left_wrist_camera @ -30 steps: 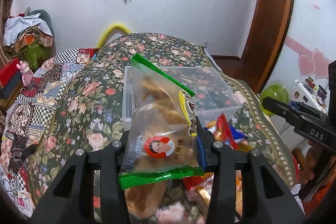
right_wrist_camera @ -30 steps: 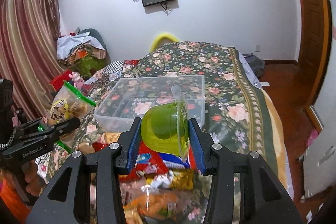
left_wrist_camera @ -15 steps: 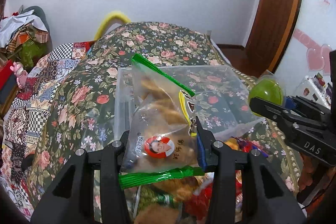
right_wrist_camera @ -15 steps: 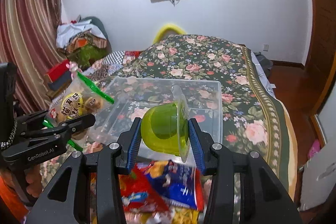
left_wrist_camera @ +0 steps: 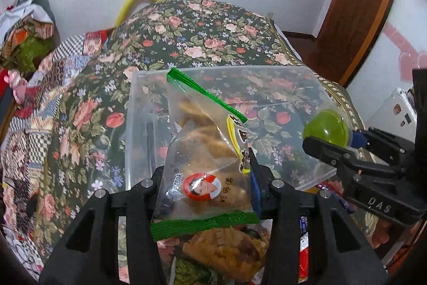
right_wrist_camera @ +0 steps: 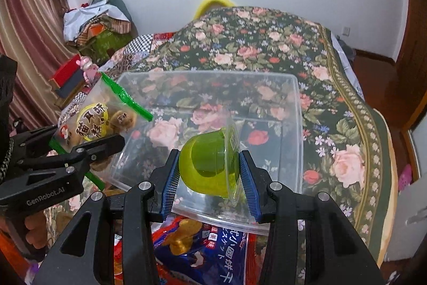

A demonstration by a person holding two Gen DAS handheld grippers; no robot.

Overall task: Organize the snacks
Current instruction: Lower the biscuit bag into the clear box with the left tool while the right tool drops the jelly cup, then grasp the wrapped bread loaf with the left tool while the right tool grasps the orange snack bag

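Note:
My left gripper (left_wrist_camera: 206, 175) is shut on a clear biscuit bag with green seals (left_wrist_camera: 205, 151) and holds it at the near left edge of a clear plastic bin (left_wrist_camera: 138, 103) on the floral bedspread. The bag also shows in the right wrist view (right_wrist_camera: 93, 122). My right gripper (right_wrist_camera: 209, 172) is shut on a green jelly cup (right_wrist_camera: 205, 162) above the bin's near rim (right_wrist_camera: 299, 108). The cup also shows in the left wrist view (left_wrist_camera: 327, 127). The bin looks empty inside.
Loose snack packs lie in front of the bin: a red and blue biscuit pack (right_wrist_camera: 202, 250) and a brown snack bag (left_wrist_camera: 226, 250). Piled clothes (right_wrist_camera: 98, 20) sit at the far left by the curtain. A wooden door (left_wrist_camera: 357, 4) stands at the right.
Both grippers have moved forward with their snacks, from over the snack pile to the bin's near edge. The jelly cup and the bag now hang over the bin.

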